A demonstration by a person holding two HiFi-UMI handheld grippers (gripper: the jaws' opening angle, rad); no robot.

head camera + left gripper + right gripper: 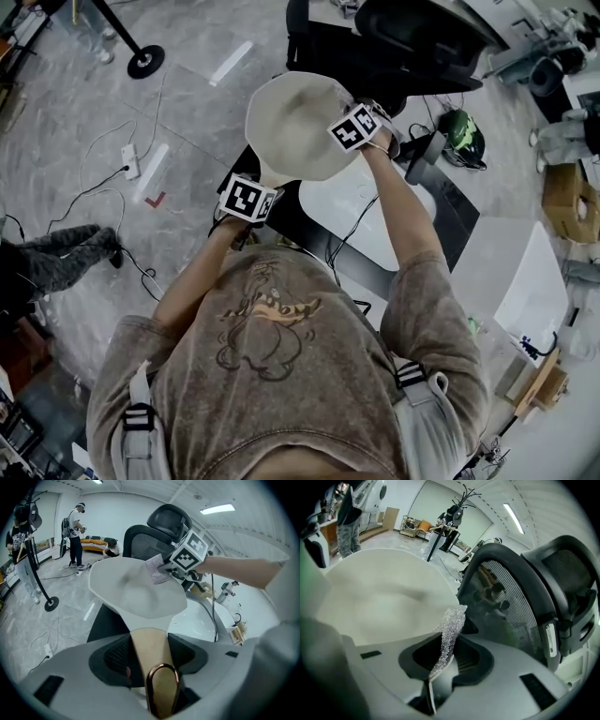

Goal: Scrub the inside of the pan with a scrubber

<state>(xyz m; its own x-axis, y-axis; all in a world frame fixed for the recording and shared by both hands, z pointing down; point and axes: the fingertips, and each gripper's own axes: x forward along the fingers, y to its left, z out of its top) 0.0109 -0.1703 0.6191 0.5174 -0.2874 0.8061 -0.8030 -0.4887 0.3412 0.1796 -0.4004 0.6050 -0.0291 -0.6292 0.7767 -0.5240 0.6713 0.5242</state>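
Your left gripper has its jaws clamped on the pan's tan handle, one pad on each side of it, with the copper hanging loop at the handle's end sticking back towards the camera. You hold the cream pan up in the air, clear of any surface. It is tilted so its pale inside faces you, and it hangs over the far left corner of the black desk, partly out over the grey floor.

Your right gripper has its jaws pinched on a thin, glittery silver scrubber, which stands up out of the jaws like a folded sheet. In the left gripper view the scrubber lies against the pan's rim on the side away from the handle, to the right, just under the marker cube. From the right gripper view the scrubber's free end sits at that same rim, with the bowl spreading away to its left. You cannot tell how hard it presses there.

A black mesh office chair stands just beyond the pan. A white basin-shaped piece lies on the desk beneath your right forearm.
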